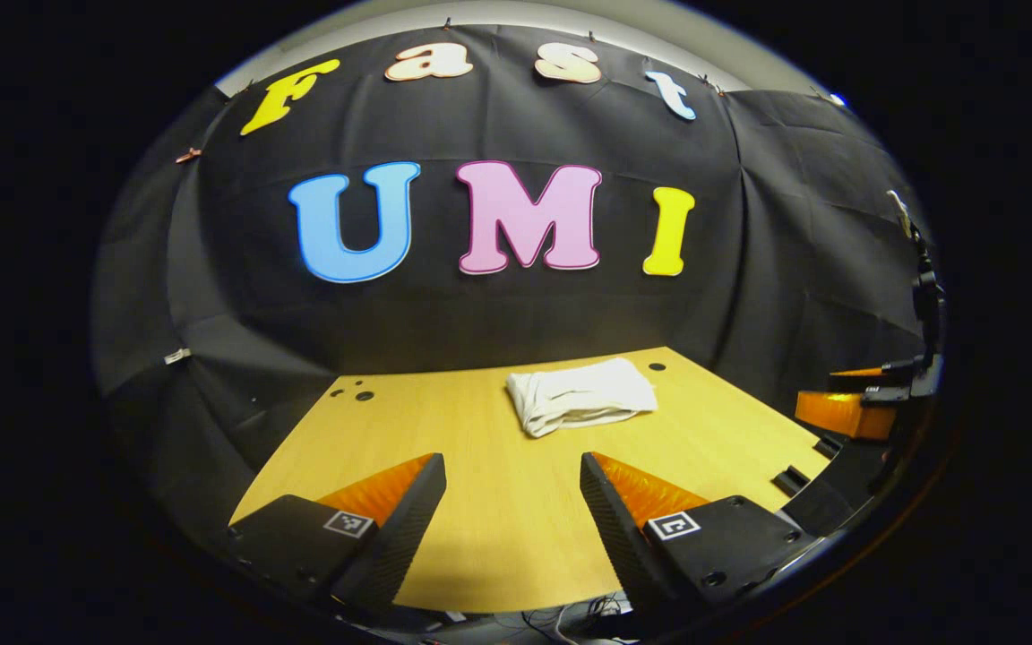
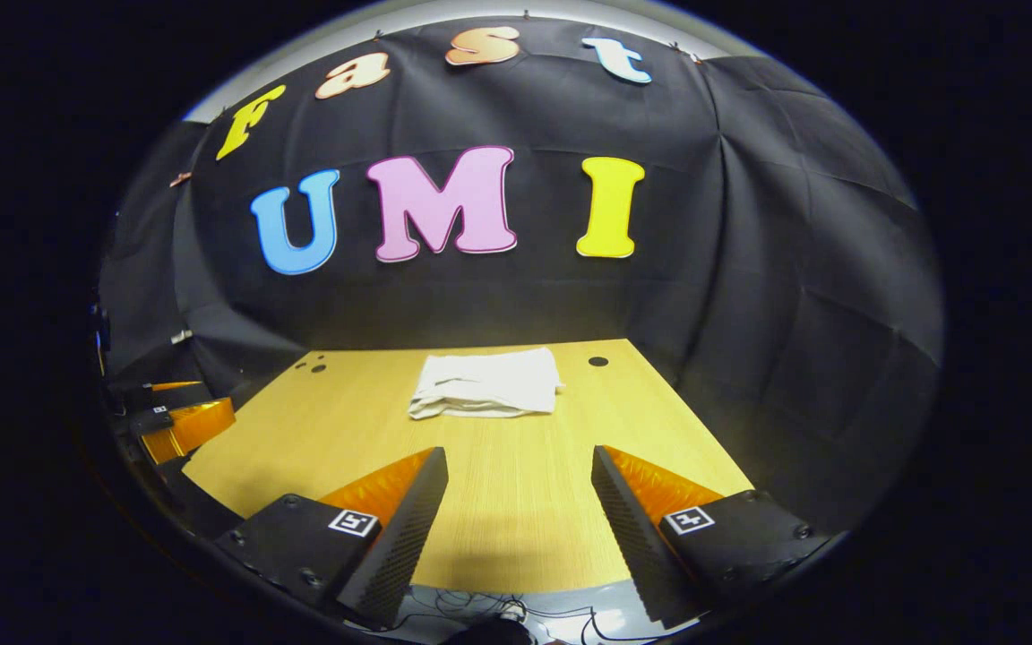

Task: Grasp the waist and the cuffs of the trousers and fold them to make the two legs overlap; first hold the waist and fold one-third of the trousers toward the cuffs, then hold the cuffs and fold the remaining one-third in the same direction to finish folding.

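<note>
Toward the far edge of the table (image 1: 498, 537), white trousers (image 1: 580, 394) are lying folded into a compact bundle, layers stacked, resting flat on the wood; from the right gripper view the same bundle (image 2: 486, 382) is sitting near the table's (image 2: 516, 528) back edge, close under the black cloth wall (image 2: 749, 269). Nothing is touching the cloth. Left gripper (image 1: 513, 488) is hovering over the near part of the table, well apart from the trousers, fingers spread wide and grasping nothing. Right gripper (image 2: 520, 479) is likewise hanging over the near edge, fingers parted, nothing between them. From the left gripper view, the right gripper (image 1: 856, 403) is showing at the far right rim, off the table's side. Small dark holes (image 1: 657, 366) are dotting the tabletop by the bundle. Loose cables (image 2: 480, 609) are trailing below the near edge
</note>
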Demonstrator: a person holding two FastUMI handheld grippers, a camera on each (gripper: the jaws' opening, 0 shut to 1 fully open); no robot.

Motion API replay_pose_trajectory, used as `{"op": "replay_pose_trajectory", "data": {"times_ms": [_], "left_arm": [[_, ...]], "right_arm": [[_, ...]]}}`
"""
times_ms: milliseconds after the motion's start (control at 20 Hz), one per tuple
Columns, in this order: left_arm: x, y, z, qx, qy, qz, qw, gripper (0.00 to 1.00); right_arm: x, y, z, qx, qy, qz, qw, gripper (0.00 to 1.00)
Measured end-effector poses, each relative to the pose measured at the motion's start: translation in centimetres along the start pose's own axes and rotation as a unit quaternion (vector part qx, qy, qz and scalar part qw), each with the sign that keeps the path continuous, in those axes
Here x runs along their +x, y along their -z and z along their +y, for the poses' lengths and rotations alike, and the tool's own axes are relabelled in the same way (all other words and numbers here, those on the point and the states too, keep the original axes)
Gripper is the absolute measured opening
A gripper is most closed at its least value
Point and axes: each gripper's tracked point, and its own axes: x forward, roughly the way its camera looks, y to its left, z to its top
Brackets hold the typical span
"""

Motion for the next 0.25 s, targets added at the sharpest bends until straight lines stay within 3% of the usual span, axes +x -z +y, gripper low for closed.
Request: {"op": "replay_pose_trajectory", "data": {"times_ms": [250], "left_arm": [[-3.9,2.6,0.2,-0.037,-0.035,0.014,0.999,0.96]], "right_arm": [[-1.3,0.7,2.1,-0.032,-0.025,0.000,0.999,0.99]]}}
